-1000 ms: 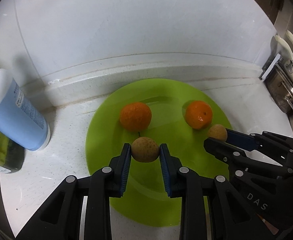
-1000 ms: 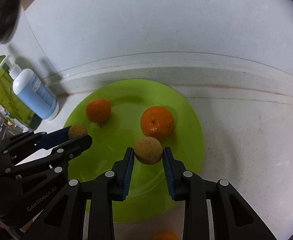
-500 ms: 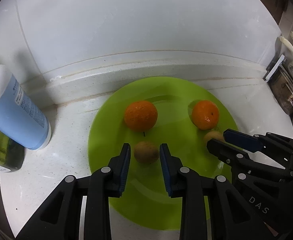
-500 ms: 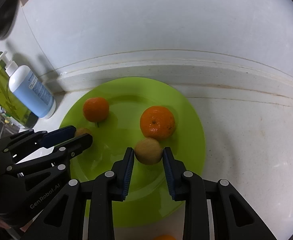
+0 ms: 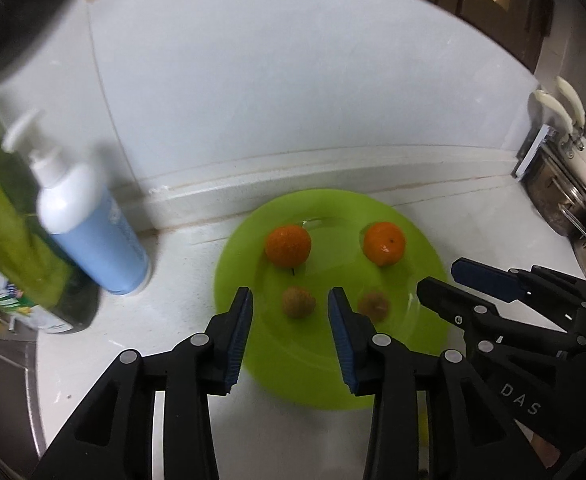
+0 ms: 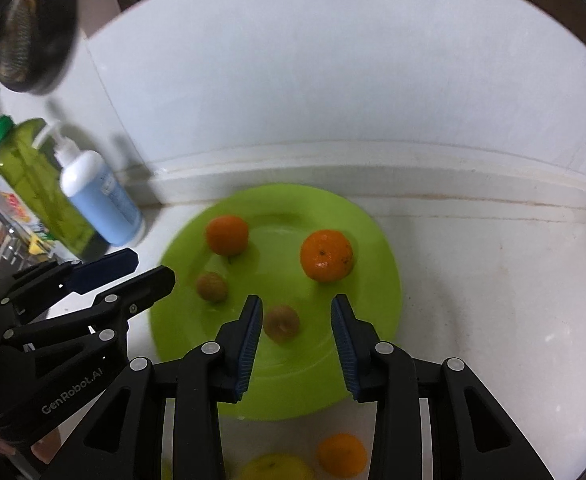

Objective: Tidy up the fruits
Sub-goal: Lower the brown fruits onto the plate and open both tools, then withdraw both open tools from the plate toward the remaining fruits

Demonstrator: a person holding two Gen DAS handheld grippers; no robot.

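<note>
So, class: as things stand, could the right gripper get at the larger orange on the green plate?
Probably yes. The right gripper, its jaws opening and holding nothing, hovers over the green plate; the larger orange lies just beyond its fingertips, with nothing between.

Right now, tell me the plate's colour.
The plate is bright lime green, plain with no pattern; the right wrist view shows it best.

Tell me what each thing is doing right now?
Left tool: opening, nothing held.
Right tool: opening, nothing held.
Two small brown fruits: lying loose on the green plate.
Two oranges: resting on the plate, farther back.
Another orange: off the plate, on the counter.
Blue pump bottle: standing upright beside the plate.
</note>
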